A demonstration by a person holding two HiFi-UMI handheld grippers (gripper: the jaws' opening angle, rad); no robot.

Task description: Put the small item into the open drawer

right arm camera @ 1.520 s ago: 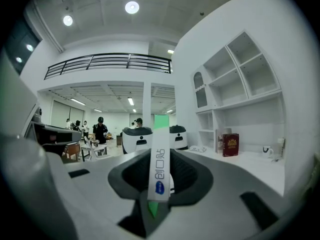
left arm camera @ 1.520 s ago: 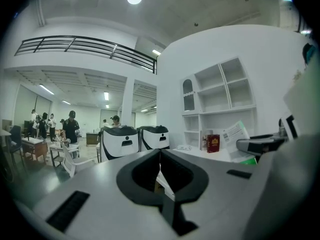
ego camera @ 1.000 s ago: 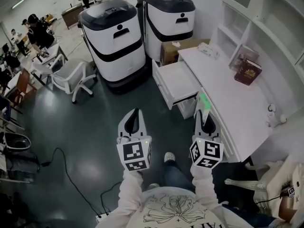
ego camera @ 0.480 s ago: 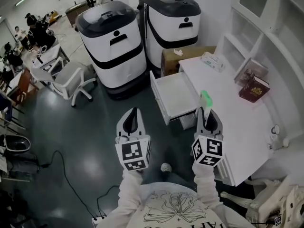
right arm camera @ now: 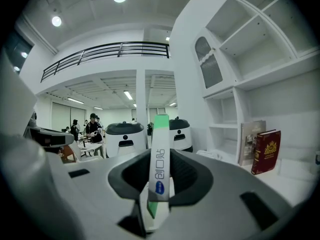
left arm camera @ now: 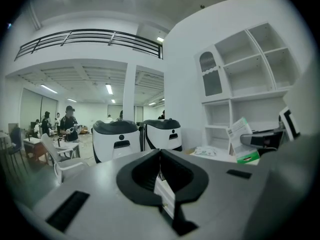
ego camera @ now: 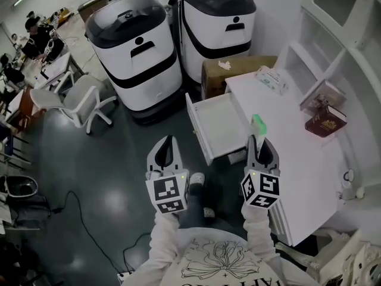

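Observation:
In the head view my right gripper [ego camera: 256, 139] is shut on a small green and white packet [ego camera: 258, 124], held upright over the desk's front edge, just right of the open white drawer [ego camera: 217, 124]. The right gripper view shows the packet [right arm camera: 160, 159] standing between the jaws with blue print on its white face. My left gripper [ego camera: 169, 142] hangs over the dark floor left of the drawer, its jaws closed together with nothing in them. The drawer looks empty inside.
Two white and black machines [ego camera: 134, 46] [ego camera: 214, 22] stand behind the drawer, with a cardboard box [ego camera: 229, 70] beside them. On the white desk [ego camera: 286, 112] lie a red book [ego camera: 326, 124] and a tissue pack [ego camera: 272, 79]. A white chair [ego camera: 74, 100] stands at left.
The head view has shifted, so the drawer and desk now lie a little nearer the grippers. Both grippers keep the same pose and the right one's hold on the packet is unchanged.

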